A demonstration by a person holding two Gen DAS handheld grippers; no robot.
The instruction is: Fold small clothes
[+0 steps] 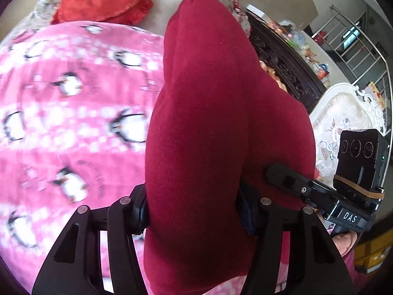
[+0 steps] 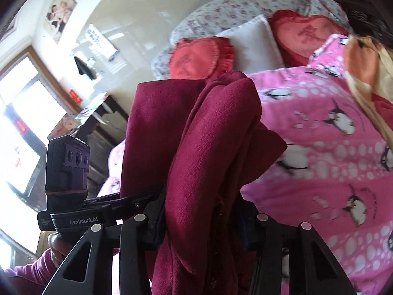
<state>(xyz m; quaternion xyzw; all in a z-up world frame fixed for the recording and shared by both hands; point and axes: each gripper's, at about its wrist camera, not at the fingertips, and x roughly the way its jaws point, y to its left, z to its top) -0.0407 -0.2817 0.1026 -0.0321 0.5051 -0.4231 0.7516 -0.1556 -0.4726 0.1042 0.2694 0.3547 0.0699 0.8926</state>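
Both grippers have a grip on the same dark red fleece garment [image 1: 208,123] here, and it's lifted up off the bed rather than lying flat. The left gripper [image 1: 194,215] has its fingers clenched on a thick bunched fold of it, with the cloth bulging up and away from the camera in one long lump. In that same view the right gripper [image 1: 289,184] shows up just to the side, its tip pressed into the same cloth, near the left one. From the right wrist camera, the right gripper [image 2: 201,223] is also clamped on the garment, and there the fabric looks doubled over in several hanging layers, with a flap sticking out to one side. Under all this is a pink fleece blanket with penguins and white dots [image 1: 61,113], spread over the bed. Further back there's a red heart-shaped frilly cushion [image 2: 194,57], a plain white pillow [image 2: 253,41] beside it, and a second red heart cushion [image 2: 302,39] on the other side of the pillow. A dark carved wooden cabinet [image 1: 282,66] stands beside the bed.
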